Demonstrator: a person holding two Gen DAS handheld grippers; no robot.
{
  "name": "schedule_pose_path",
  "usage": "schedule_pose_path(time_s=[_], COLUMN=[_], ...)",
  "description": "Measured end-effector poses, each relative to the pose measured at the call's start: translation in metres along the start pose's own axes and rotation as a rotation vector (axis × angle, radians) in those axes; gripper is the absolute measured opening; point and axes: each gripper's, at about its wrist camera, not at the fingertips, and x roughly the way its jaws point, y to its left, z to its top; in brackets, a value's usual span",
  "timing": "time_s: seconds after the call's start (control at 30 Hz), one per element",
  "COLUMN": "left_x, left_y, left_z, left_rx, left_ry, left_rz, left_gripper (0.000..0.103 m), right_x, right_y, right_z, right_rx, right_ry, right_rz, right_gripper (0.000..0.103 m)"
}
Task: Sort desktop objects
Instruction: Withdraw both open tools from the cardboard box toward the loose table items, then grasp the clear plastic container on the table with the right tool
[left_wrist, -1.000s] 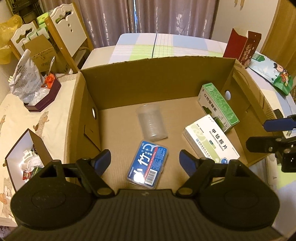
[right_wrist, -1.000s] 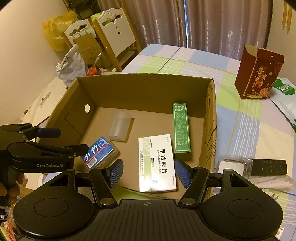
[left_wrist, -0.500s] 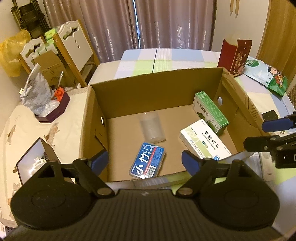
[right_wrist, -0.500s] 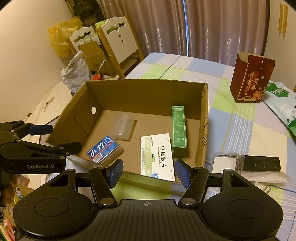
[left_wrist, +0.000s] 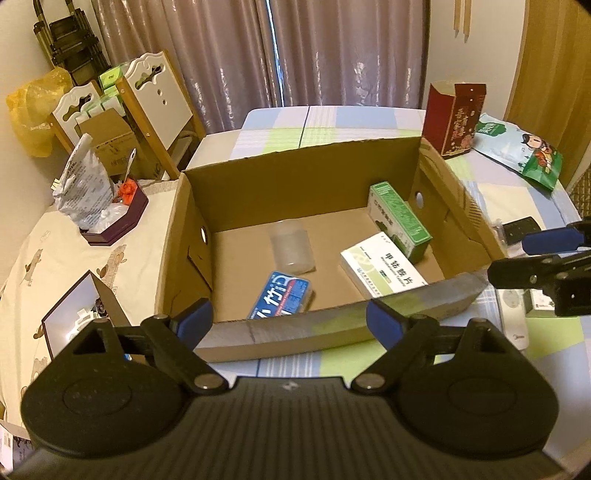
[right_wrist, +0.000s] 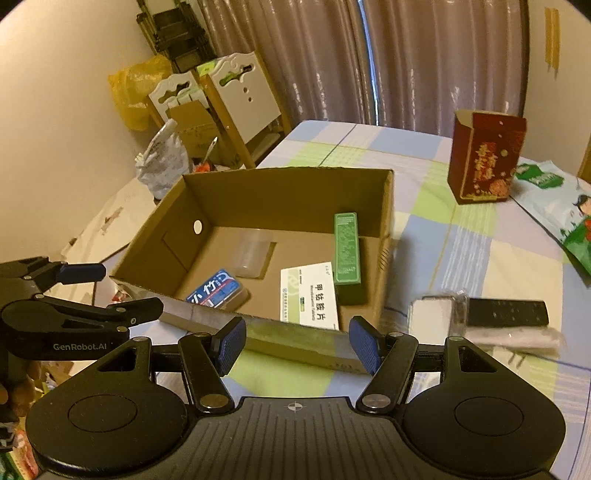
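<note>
A: Nearest, left gripper (left_wrist: 289, 320): jaws spread wide, nothing between the blue pads, held just short of the near wall of the cardboard box (left_wrist: 291, 332). Right gripper (right_wrist: 297, 343): likewise released and empty, also short of that wall, nearer the box's right corner.

B: Both seen from the other side too?

A: Yes. Left gripper at the left edge of the right wrist view, right gripper at the right edge of the left wrist view; each outside the box.

B: Inside the box, front to back?

A: Blue-labelled flat case (left_wrist: 282, 297), lying flat near the front wall, left of centre. Beside it to the right, white medicine box (left_wrist: 384, 271), flat, label up. Behind the case, clear plastic cup (left_wrist: 291, 246), on its side, mouth toward the front. Along the right wall, green carton (left_wrist: 400, 221), long side down, touching or just beside the white medicine box at its near end.

B: Outside the box?

A: To its right on the checked tablecloth (right_wrist: 469, 251): black remote (right_wrist: 506, 312) with a small clear packet (right_wrist: 436, 314) at its left end. Farther back, red gift box (right_wrist: 485, 157), upright, and a green-and-white snack bag (left_wrist: 517, 149), lying flat.

B: Farthest?

A: Two white-backed chairs (left_wrist: 159, 99), then curtains (left_wrist: 314, 51).
</note>
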Motion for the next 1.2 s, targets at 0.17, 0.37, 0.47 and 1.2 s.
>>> schedule_pose_path(time_s=[0.17, 0.37, 0.47, 1.2], left_x=[-0.01, -0.017, -0.016, 0.02], left_y=[-0.014, -0.04, -0.058, -0.156], left_z=[-0.005, -0.016, -0.022, -0.031], left_rx=[0.003, 0.014, 0.03, 0.132], left_ry=[-0.011, -0.006, 0.008, 0.081], left_rz=[-0.004, -0.043, -0.076, -0.225], left_gripper=[0.088, 0.089, 0.089, 0.089], right_x=[-0.021, -0.047, -0.059, -0.078], right_y=[-0.02, -0.067, -0.093, -0.203], right_z=[-0.01, -0.041, -0.059, -0.109], right_rx=[0.023, 0.114, 0.164, 0.262], right_ry=[-0.019, -0.022, -0.018, 0.03], right_rz=[-0.012, -0.062, -0.091, -0.127], right_gripper=[0.065, 0.065, 0.065, 0.065])
